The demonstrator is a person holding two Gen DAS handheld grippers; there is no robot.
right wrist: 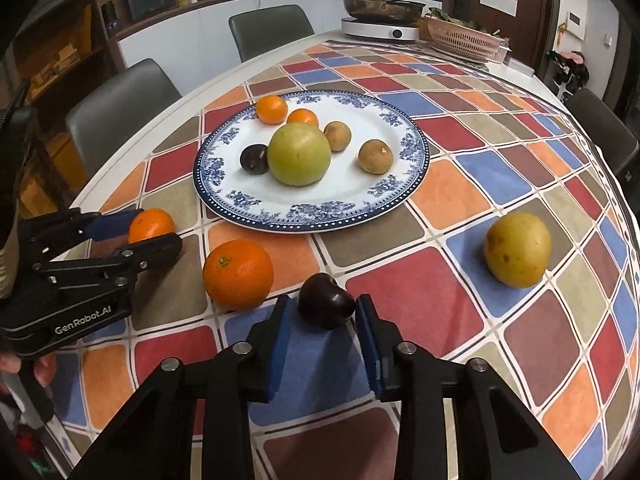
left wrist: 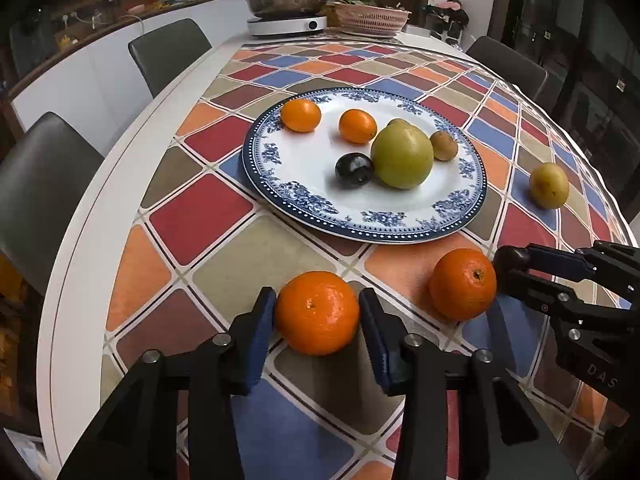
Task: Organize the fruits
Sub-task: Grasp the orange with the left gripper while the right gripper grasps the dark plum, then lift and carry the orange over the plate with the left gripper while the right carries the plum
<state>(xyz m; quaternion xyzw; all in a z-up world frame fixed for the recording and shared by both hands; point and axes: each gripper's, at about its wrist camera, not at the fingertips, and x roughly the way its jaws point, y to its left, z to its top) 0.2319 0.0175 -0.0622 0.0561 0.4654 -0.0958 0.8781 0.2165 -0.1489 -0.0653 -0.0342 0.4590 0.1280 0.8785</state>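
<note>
Left gripper (left wrist: 318,310) low over checked tablecloth (left wrist: 208,208), jaws spread around round orange tangerine (left wrist: 317,313), pads beside it, contact unclear. Right gripper (right wrist: 325,312) likewise straddles dark glossy plum (right wrist: 326,300), gaps visible. Ahead: blue-rimmed white plate (left wrist: 360,228) with fruit, green apple (left wrist: 402,157) half hiding one. Second orange (left wrist: 463,283) between grippers; yellow pear (right wrist: 517,255) right.

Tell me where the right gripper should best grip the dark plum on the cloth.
Across the dark plum's widest middle, coming in low from the near side. The right gripper already brackets it, pads either side; it is round, so a mid-height pinch should slip least.
</note>
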